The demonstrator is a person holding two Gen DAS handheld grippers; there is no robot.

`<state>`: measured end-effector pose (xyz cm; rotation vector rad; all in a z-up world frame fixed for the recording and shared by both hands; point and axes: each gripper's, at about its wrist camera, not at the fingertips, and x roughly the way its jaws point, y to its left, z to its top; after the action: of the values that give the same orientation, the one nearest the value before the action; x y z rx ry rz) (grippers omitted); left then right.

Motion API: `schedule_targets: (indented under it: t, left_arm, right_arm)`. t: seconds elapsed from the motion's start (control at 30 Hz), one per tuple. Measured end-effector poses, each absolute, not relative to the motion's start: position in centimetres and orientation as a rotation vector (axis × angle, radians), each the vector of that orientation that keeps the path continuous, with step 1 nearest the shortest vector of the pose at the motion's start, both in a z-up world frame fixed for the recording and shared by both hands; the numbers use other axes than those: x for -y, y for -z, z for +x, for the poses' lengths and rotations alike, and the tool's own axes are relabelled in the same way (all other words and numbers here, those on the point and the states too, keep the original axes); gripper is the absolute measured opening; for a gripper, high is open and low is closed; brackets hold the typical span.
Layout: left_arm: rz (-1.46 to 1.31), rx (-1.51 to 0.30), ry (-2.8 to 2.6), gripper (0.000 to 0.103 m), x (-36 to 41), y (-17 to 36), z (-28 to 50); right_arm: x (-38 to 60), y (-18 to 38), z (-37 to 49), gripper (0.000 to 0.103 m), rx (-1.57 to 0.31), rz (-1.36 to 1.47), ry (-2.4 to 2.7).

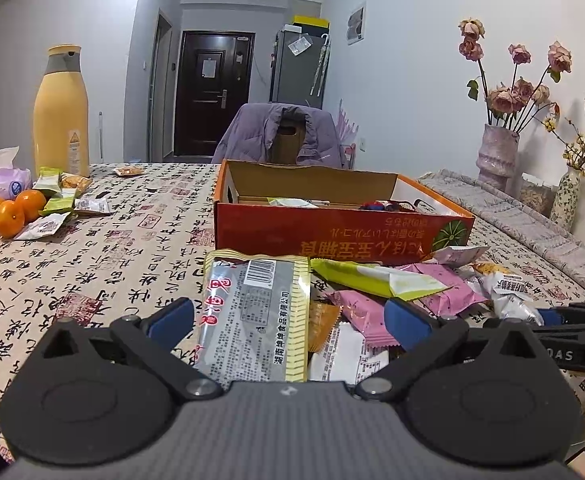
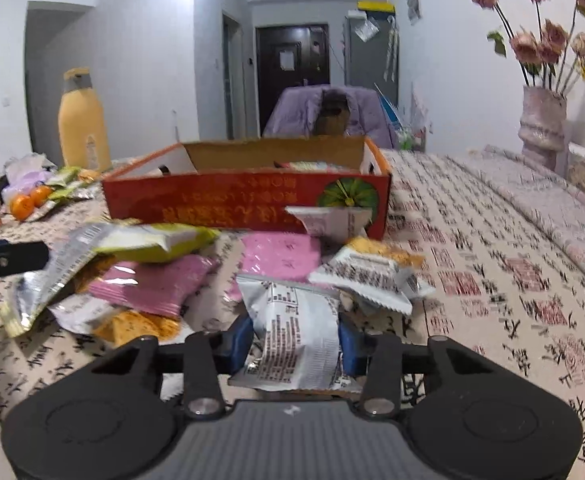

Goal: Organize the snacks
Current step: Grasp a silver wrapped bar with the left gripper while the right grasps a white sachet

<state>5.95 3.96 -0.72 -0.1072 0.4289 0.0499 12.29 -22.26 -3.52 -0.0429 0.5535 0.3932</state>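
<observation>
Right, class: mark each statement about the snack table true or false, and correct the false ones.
1. The right gripper grips a silver snack packet. True.
2. The left gripper is shut on a packet. False: its jaws stand open around the striped silver packet.
3. The red cardboard box is open on top. True.
4. The oranges lie inside the box. False: they sit on the table, near the yellow bottle.
</observation>
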Motion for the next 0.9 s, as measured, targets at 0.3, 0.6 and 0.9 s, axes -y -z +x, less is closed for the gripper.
schedule_targets:
  t: [0.3, 0.6, 0.9]
  left_arm:
    - [-0.118, -0.482, -0.076, 0.103, -4.5, 0.9, 6.7]
    - [-0.148, -0.579, -0.115, 0.103, -5.9, 2.4, 8.5]
    - [-0.165, -0.627, -0.11, 0.082, -6.4, 3.6, 9.0]
  right_arm:
    - [22.7, 1.2, 10.6, 0.042, -0.425, -0.042, -0.385]
    - [23.1, 1.5, 11.2, 0.043, -0.44, -0.032, -0.36]
    - [22.8, 2.2, 11.5, 0.043, -0.463, -0.028, -0.363]
